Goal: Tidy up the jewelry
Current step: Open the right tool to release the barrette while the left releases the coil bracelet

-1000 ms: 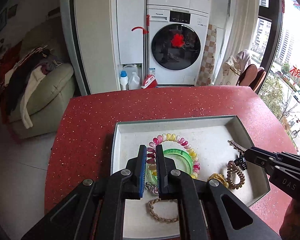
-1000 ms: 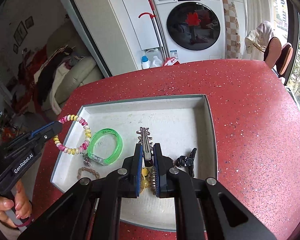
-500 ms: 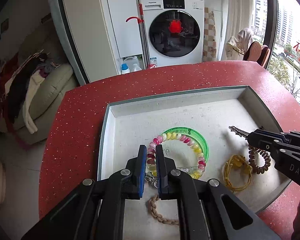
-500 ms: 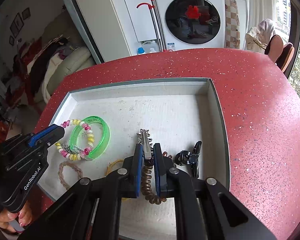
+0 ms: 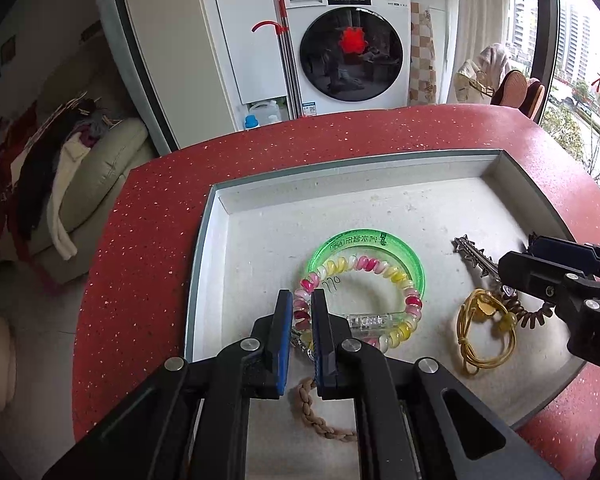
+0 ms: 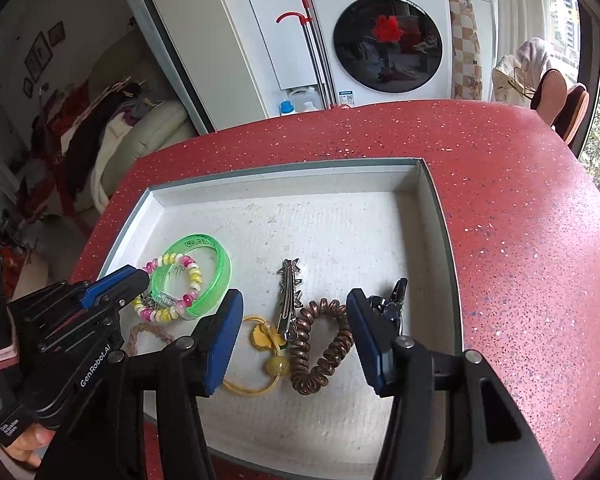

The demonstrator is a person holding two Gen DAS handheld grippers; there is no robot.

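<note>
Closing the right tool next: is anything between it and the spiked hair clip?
Nothing covers the spiked hair clip; it lies between the fingers of the open right tool. Its near end touches the brown coil tie, with the yellow elastic beside it, so a low close may catch those too.

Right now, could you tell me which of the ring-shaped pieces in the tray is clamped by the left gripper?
The pink-and-yellow beaded bracelet; the left gripper pinches its near-left beads.
</note>
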